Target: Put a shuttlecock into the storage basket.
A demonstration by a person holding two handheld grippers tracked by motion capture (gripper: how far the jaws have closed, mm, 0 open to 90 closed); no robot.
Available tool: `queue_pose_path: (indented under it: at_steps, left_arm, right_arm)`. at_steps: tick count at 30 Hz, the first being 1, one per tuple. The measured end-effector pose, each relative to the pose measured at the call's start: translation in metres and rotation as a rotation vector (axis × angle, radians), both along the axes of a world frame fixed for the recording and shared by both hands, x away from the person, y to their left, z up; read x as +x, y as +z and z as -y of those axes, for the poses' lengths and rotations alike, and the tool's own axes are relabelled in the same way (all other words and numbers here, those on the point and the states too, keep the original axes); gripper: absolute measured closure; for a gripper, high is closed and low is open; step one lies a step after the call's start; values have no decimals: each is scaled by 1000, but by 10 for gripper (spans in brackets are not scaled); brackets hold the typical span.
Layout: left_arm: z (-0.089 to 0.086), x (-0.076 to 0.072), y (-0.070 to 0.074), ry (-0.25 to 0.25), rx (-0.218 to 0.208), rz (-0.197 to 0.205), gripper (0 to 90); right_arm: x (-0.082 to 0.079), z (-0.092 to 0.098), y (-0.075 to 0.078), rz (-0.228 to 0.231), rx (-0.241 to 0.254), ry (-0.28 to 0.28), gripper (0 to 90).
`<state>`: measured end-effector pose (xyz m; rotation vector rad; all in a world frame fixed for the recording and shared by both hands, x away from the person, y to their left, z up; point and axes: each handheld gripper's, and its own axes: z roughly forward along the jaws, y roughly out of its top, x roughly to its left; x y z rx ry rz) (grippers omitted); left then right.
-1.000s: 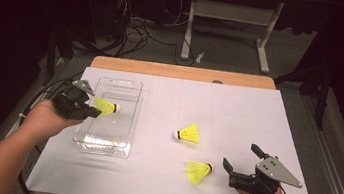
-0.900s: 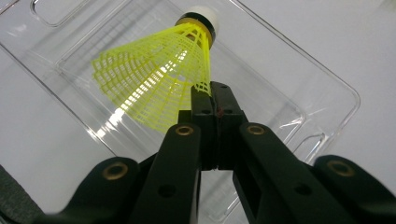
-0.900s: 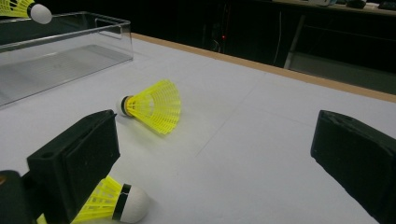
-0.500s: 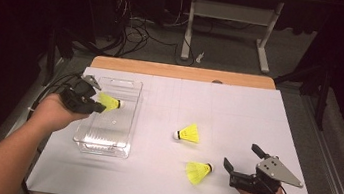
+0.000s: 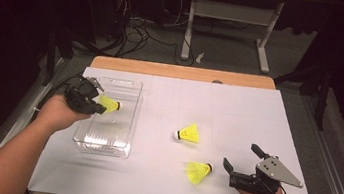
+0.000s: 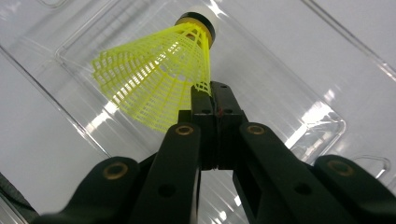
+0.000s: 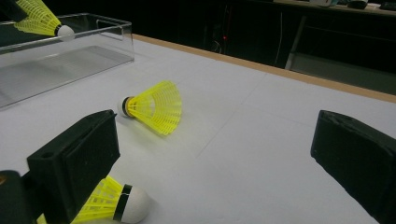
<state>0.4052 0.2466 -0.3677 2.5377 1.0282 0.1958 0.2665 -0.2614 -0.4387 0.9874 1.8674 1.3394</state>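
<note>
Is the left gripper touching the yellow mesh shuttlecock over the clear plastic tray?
Touching. The left gripper view shows the left gripper with jaws shut on the skirt edge of the yellow shuttlecock, above the clear tray.

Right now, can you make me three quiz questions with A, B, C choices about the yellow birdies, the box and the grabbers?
1. Where is the held birdie?
A over the clear box
B on the floor
C beside the right gripper

2. How many birdies lie on the white table?
A none
B two
C five

3. How do the left gripper's jaws stand?
A wide open
B shut on the birdie's skirt
C shut on the box's wall

Answers:
1 A, the high view shows it above the box.
2 B, one lies mid-table and another by the right gripper.
3 B, the left gripper view shows the jaws pinching the yellow mesh.
</note>
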Motion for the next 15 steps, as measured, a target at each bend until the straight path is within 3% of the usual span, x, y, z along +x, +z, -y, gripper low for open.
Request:
queue_pose_path:
  at_steps: [4, 9, 15]
  left_arm:
    - [3, 3, -2, -1, -12, -4, 898]
    - [9, 6, -9, -3, 13, -21, 898]
    - [7, 9, -14, 12, 5, -30, 897]
  right_arm:
    - [0, -1, -1, -6, 1, 1, 16]
    - [0, 0, 0, 0, 2, 3, 16]
    - [0, 0, 0, 2, 2, 4, 16]
